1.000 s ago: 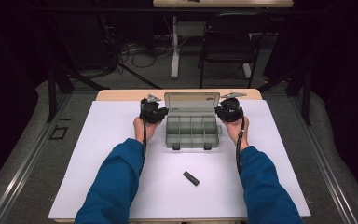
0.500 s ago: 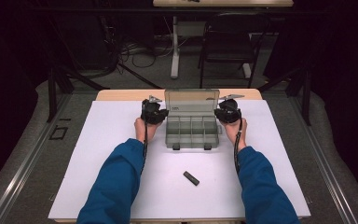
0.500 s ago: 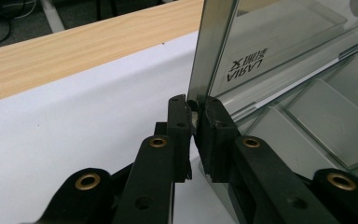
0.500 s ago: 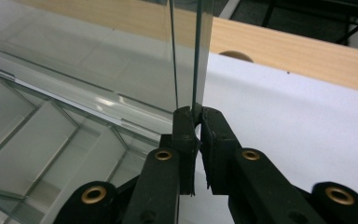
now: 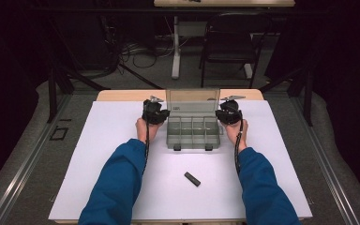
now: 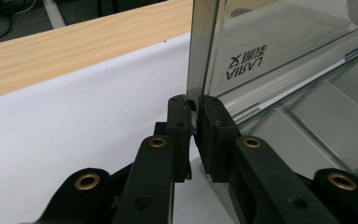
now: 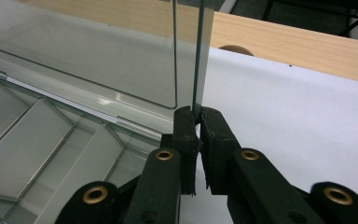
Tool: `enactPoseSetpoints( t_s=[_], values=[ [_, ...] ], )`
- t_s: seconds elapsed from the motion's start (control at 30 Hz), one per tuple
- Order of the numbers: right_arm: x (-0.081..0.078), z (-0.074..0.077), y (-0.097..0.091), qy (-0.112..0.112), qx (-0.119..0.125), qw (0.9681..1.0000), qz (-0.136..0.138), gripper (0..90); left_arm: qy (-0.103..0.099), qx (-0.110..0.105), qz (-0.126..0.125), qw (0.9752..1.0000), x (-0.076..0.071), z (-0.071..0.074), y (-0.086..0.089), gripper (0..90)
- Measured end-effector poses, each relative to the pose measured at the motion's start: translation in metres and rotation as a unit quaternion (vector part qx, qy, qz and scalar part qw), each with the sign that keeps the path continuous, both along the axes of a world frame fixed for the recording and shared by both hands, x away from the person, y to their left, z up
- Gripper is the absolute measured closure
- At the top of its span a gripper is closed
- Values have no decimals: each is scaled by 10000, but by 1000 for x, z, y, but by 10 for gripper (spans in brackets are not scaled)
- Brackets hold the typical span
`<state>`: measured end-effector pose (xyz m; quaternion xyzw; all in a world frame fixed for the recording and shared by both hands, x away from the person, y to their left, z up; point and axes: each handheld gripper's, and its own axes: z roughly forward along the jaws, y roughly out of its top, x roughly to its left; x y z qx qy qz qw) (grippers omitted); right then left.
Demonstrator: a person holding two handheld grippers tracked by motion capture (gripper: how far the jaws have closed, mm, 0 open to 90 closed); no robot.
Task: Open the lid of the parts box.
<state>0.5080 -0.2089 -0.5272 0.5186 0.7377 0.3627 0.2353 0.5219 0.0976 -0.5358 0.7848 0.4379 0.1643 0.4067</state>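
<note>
On the white-covered counter (image 5: 98, 154), the left gripper (image 5: 153, 111) and right gripper (image 5: 228, 112) each clench their jaws on a side edge of the clear organizer box's (image 5: 191, 133) upright lid (image 5: 192, 97).

The compartment box (image 5: 192, 132) between the two grippers is clear, grey-tinted plastic, and its raised lid (image 5: 192, 99) is see-through with a pale label printed in black letters. The left gripper (image 6: 194, 122) is matt black with brass-coloured rivets, and the right gripper (image 7: 197, 122) is the same black with the same brass. Under them the table cover (image 5: 112, 140) is plain white, with no pattern. Beyond the grippers a strip of light wood grain (image 5: 122, 95) shows. Nearer the person than both grippers lies a small black block (image 5: 192, 178). The sleeves (image 5: 117, 180) are solid blue.
</note>
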Motion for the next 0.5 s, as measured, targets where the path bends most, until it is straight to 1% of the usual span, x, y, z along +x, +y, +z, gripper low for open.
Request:
enactPoseSetpoints(
  t_s=[0.2, 0.27, 0.37, 0.5],
  values=[
    [1, -1, 1, -5, 5, 10000, -17, 838, -16, 30, 29, 10000, 0, 0, -1, 821],
    [1, -1, 1, -24, 6, 10000, -22, 836, -38, 55, 48, 10000, 0, 0, -2, 819],
    [1, -1, 1, -21, 5, 10000, -38, 832, -83, 148, 59, 9998, -1, 0, -3, 811],
    [2, -2, 3, -23, -21, 10000, -64, 822, -103, 184, 61, 9998, 0, 0, -4, 801]
  ],
)
